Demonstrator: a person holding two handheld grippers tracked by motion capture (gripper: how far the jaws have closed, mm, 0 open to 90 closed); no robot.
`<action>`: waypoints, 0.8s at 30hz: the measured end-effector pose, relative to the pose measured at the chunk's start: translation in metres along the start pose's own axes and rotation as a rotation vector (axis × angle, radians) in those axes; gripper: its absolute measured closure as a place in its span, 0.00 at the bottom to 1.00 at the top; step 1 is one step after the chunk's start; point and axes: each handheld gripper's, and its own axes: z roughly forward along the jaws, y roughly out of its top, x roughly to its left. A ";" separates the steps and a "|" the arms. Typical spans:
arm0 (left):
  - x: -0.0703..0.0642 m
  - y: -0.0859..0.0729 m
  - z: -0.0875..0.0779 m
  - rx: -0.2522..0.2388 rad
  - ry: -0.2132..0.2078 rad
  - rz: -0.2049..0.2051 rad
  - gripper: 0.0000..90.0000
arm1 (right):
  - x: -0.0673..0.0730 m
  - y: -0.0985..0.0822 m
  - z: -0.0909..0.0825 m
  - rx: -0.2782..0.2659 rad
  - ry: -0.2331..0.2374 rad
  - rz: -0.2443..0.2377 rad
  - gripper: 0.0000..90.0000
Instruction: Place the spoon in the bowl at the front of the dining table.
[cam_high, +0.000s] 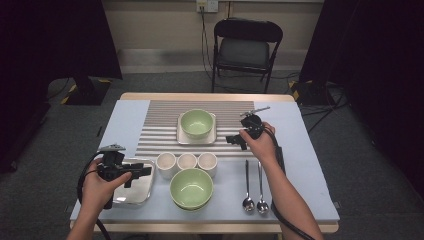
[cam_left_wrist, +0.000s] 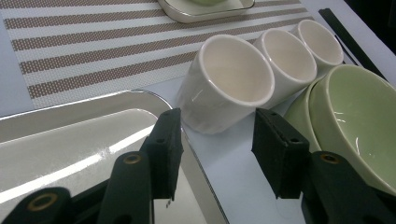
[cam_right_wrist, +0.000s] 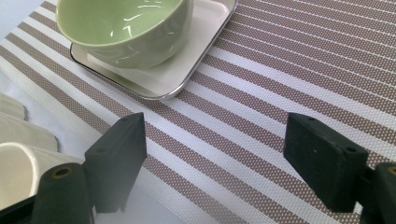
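Jaws of my left hand-held gripper (cam_left_wrist: 215, 154) gape near the nearest cup (cam_left_wrist: 229, 81), gripping nothing; my right hand-held gripper (cam_right_wrist: 215, 158) hovers released over the striped mat (cam_right_wrist: 289, 79).

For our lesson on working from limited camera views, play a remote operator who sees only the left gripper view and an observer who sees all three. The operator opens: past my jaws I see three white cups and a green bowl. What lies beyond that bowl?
Observer: Two spoons lie side by side to the right of it.
Operator: Where is the right gripper?
Observer: The right gripper is over the striped placemat, jaws open with nothing between them.
Operator: What is in front of it?
Observer: A second green bowl standing on a square white plate.
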 end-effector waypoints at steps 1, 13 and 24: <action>-0.001 0.001 0.000 0.004 0.000 0.005 0.59 | 0.000 0.000 0.000 -0.002 0.003 0.002 0.23; -0.005 0.007 0.003 0.005 -0.027 0.000 0.66 | -0.003 -0.004 -0.002 0.000 0.008 -0.008 0.23; -0.012 0.012 0.003 -0.009 -0.037 -0.003 0.68 | -0.007 -0.007 -0.007 0.001 0.012 -0.018 0.23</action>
